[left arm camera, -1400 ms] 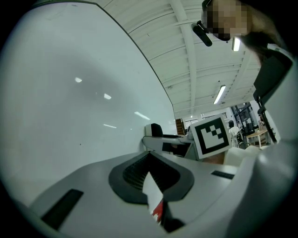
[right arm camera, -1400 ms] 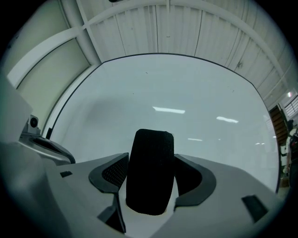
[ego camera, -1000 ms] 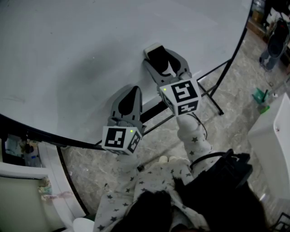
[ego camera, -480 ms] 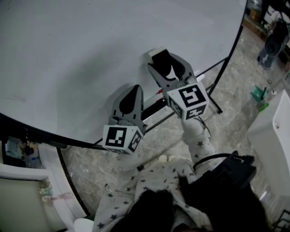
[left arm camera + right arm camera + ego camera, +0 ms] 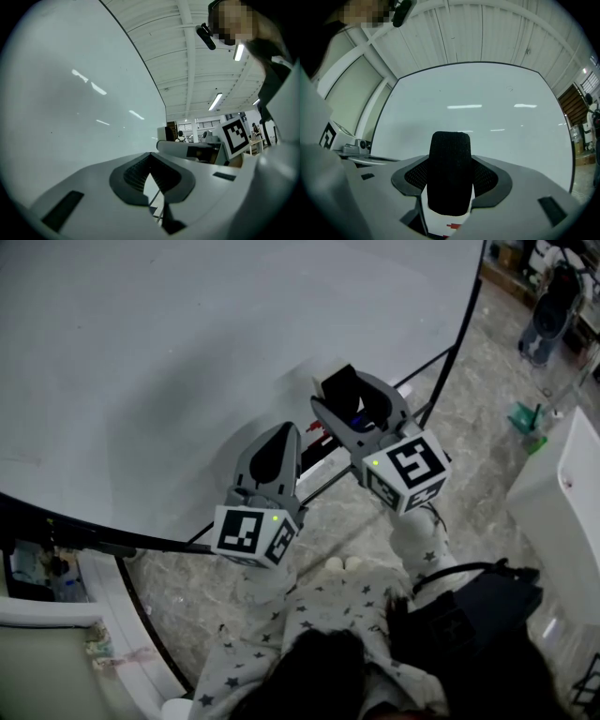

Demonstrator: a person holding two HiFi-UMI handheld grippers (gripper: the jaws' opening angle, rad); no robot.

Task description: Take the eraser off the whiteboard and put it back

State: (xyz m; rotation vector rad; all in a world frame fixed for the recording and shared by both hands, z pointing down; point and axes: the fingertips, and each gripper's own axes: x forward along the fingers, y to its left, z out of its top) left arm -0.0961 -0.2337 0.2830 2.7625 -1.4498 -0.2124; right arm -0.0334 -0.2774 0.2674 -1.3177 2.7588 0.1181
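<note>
Glossy white whiteboard (image 5: 141, 352), marbled grey floor (image 5: 469, 456). Left gripper (image 5: 280, 433): ribbed pads closed together, nothing between. Right gripper (image 5: 349, 390) clamps the eraser (image 5: 450, 171) between its fingers, rounded black felt on a white body. 1 second ago it sat against the board, now it is pulled off and lower.

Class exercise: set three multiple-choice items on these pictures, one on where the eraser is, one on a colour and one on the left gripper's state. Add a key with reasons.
1. Where is the eraser?
A. lying on the floor
B. between the jaws of the right gripper
C. on a shelf

2. What colour is the eraser's felt face?
A. black
B. yellow
C. green

3. How do the jaws of the left gripper stand?
A. together, with nothing held
B. clamped on a marker
C. spread wide

Key:
1 B, the right gripper view shows both pads pressed on its sides.
2 A, the felt is dark against the pale whiteboard.
3 A, its own view shows the tips meeting with nothing between them.
</note>
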